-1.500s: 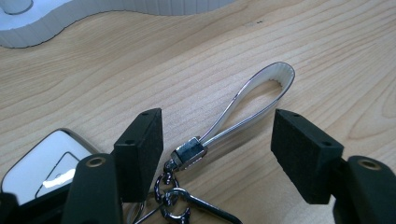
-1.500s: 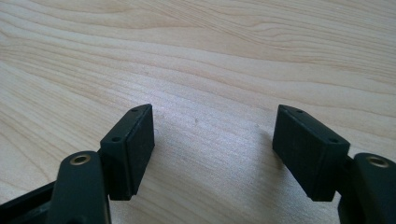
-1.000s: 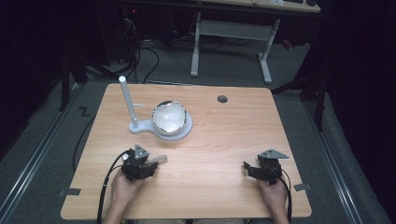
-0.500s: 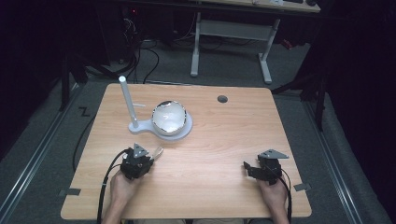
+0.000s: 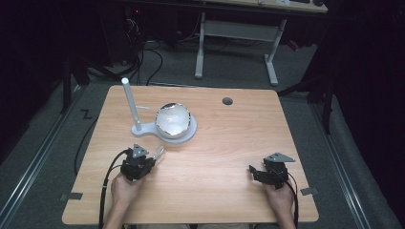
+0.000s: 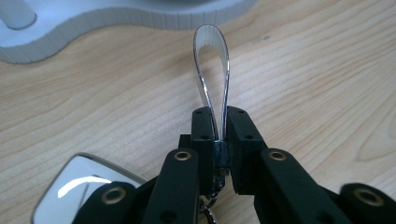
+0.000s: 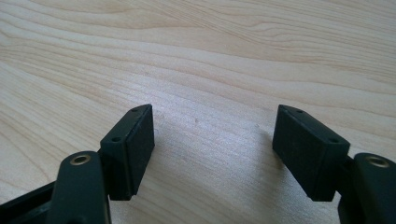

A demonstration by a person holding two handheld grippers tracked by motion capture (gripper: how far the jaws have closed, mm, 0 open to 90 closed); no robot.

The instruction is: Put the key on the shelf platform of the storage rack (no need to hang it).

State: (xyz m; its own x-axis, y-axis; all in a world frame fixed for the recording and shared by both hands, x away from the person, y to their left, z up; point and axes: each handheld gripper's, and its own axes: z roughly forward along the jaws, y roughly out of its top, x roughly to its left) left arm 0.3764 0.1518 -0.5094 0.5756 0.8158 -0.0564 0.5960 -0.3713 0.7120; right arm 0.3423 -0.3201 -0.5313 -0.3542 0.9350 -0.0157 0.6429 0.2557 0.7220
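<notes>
1. Gripping: left gripper (image 6: 218, 116), jaws nearly together, having just been closing. The pads pinch the foot of a metal loop (image 6: 212, 60).
2. Loop: one. A thin bright strip bent into a narrow teardrop, it points forward from the jaws, low over the table (image 6: 303, 70) and just short of the stand (image 6: 116, 18). A bit of fine chain hangs below the pinch.
3. Handling, as judged: light and springy, smooth enough to slip or twist between flat pads. A hard squeeze higher up would likely flatten the bow. Best hold is at the foot, where both legs meet, as now, leaving the open eye free.
4. Right gripper (image 7: 212, 140): one, jaws wide apart, nothing between them, resting low over bare wood at the near right of the table.
5. Stand: one, white, flat base, well left of centre in the high view.
6. Post (image 5: 130, 102): one, white, upright at the left end of the stand.
7. Bowl (image 5: 173, 119): one, shiny, seated on the round right end of the stand.
8. Table: one, pale wood, with one dark round hole (image 5: 227, 101) near its far edge.
9. Hands: two, one per gripper, entering from the near edge.
</notes>
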